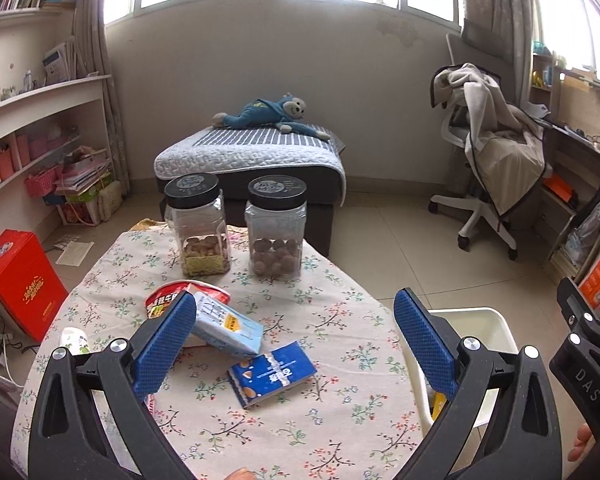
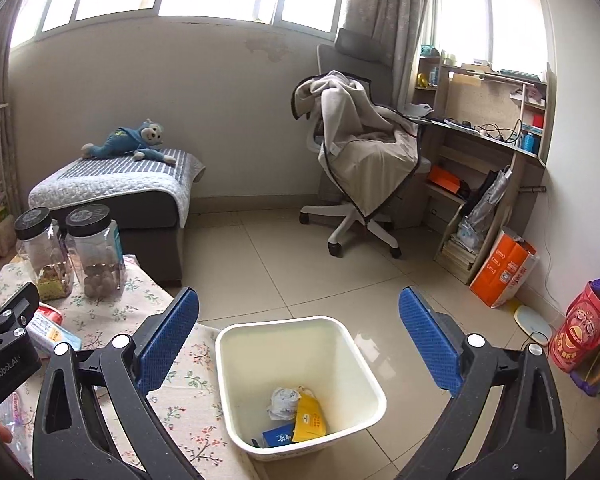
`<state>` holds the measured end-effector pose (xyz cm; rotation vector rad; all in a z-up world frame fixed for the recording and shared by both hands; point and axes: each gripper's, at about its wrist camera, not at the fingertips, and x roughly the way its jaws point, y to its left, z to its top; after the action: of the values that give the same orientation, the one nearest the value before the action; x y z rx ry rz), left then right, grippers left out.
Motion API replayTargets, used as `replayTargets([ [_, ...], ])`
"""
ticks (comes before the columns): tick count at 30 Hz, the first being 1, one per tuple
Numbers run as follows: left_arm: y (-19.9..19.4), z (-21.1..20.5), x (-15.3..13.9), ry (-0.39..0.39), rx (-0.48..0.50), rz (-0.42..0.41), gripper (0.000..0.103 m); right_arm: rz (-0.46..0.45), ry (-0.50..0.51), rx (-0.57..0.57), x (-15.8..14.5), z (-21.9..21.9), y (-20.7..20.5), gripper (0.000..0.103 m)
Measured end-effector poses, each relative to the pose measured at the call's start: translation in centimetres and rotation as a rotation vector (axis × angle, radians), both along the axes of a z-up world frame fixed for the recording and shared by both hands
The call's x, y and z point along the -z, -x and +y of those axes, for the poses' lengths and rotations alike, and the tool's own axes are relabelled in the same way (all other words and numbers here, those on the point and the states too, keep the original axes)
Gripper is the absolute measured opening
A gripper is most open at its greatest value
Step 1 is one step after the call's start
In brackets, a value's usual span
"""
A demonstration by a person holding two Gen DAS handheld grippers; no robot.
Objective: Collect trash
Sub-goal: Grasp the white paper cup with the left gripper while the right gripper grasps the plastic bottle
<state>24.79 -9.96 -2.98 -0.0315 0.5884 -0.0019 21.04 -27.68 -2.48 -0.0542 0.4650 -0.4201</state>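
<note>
Left wrist view: floral table [image 1: 340, 304], tiled floor [image 1: 400, 232]; both hand-held grippers [image 1: 296, 344] [image 2: 300, 344] gape empty.

Floral-clothed table [image 1: 332, 336] bears two jars [image 1: 276, 232], cartons [image 1: 228, 326], blue packet [image 1: 272, 374]; floor [image 2: 300, 264] bears bin [image 2: 236, 344].

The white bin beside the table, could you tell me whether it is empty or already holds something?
Not empty. The white bin holds a crumpled paper, a yellow packet and a blue box at its bottom.
</note>
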Motion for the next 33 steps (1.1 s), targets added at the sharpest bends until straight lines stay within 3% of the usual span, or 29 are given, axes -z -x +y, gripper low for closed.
replayTargets([
  [10,0.0,8.3,1.1,-0.038,-0.109,0.072,0.096,0.017,-0.007,-0.151,0.6,8.6,-1.6,0.096],
  [18,-2.8,19.7,4.5,-0.060,-0.318,0.272,0.096,0.106,-0.041,-0.282,2.6,14.3,-3.1,0.096],
  [25,-5.3,28.3,10.8,-0.018,-0.395,0.531,0.096,0.287,-0.120,-0.459,5.8,18.8,-4.7,0.096],
  [33,-6.9,32.4,15.8,0.167,-0.381,0.696,0.096,0.569,-0.357,-0.615,11.0,23.5,-6.7,0.096],
])
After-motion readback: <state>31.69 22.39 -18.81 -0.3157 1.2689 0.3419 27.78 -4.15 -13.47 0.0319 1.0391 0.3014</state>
